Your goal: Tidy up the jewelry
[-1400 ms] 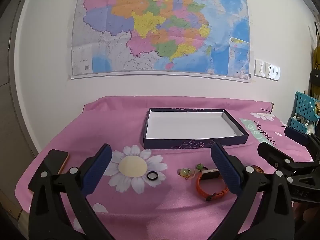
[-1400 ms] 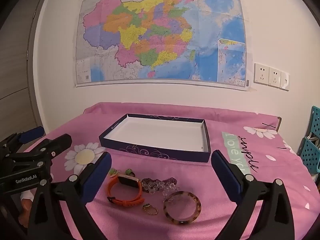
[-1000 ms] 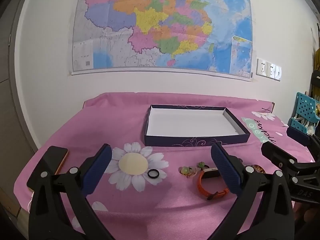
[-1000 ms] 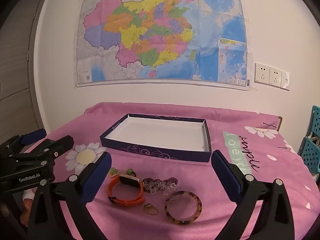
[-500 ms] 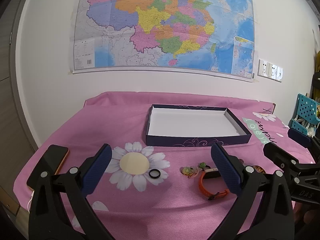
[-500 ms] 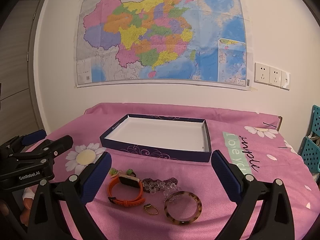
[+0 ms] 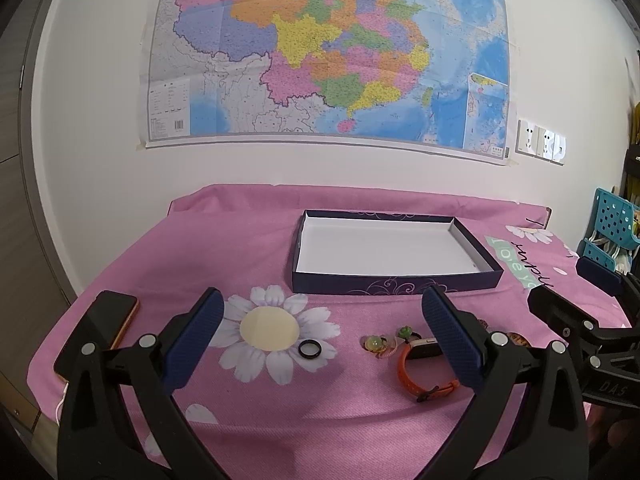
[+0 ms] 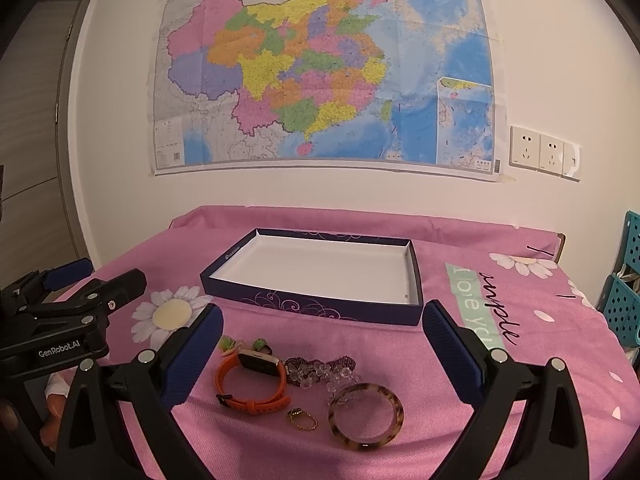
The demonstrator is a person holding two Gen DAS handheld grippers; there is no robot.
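Left gripper (image 7: 320,330) and right gripper (image 8: 322,334) both hovering spread wide, gripping nothing, orange watch (image 8: 250,380), tortoiseshell bangle (image 8: 366,416) and black ring (image 7: 310,349) lying near the tray (image 8: 320,304), all outside it

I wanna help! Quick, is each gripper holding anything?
Left gripper: open, holding nothing.
Right gripper: open, holding nothing.

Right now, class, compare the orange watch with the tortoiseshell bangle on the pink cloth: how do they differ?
The orange watch is a bright, one-colour strap; the tortoiseshell bangle is mottled brown and cream. The watch carries a dark rectangular face and a buckle; the bangle is a plain closed ring. The watch lies left of the bangle, nearer the box. Both lie loose on the cloth, outside the box.
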